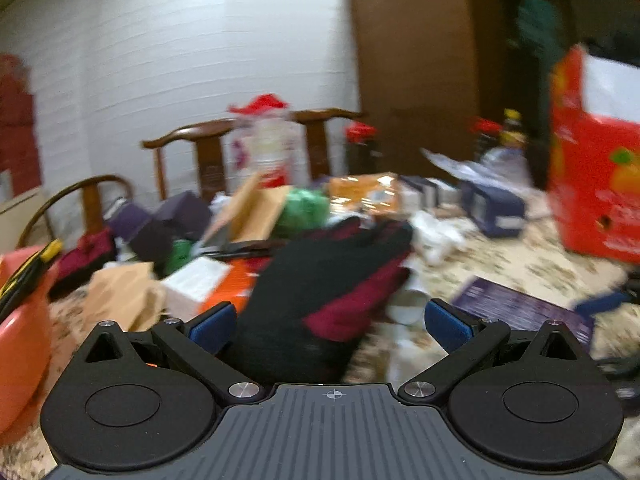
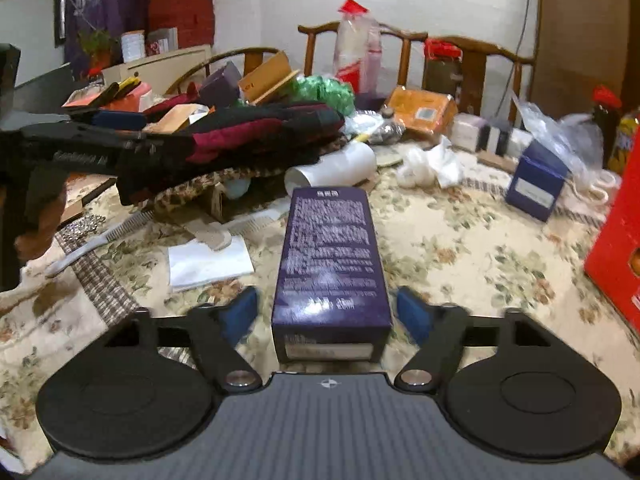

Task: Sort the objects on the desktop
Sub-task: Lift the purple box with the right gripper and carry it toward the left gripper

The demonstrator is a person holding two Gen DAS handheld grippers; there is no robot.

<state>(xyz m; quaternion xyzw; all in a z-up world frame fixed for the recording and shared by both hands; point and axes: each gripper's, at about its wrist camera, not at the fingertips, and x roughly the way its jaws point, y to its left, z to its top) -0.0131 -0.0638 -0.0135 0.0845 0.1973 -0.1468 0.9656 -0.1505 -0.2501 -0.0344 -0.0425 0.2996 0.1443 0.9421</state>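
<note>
A long purple box (image 2: 331, 268) with white print lies on the floral tablecloth, between the fingers of my right gripper (image 2: 327, 314). That gripper is open, with a small gap on each side of the box. My left gripper (image 1: 327, 322) is open around the near end of a black and dark red cloth (image 1: 332, 280). The same cloth (image 2: 256, 128) lies over a heap at the left in the right wrist view, where the left gripper's black body (image 2: 80, 148) reaches to it. The purple box also shows in the left wrist view (image 1: 520, 306).
A red carton (image 2: 616, 240) stands at the right edge. A small blue box (image 2: 536, 184), a white paper cup (image 2: 332, 168) on its side, white paper (image 2: 208, 260), an orange packet (image 2: 420, 112) and wooden chairs (image 2: 404, 48) surround the floral tablecloth (image 2: 460, 264). An orange basin (image 1: 20, 332) sits at the left.
</note>
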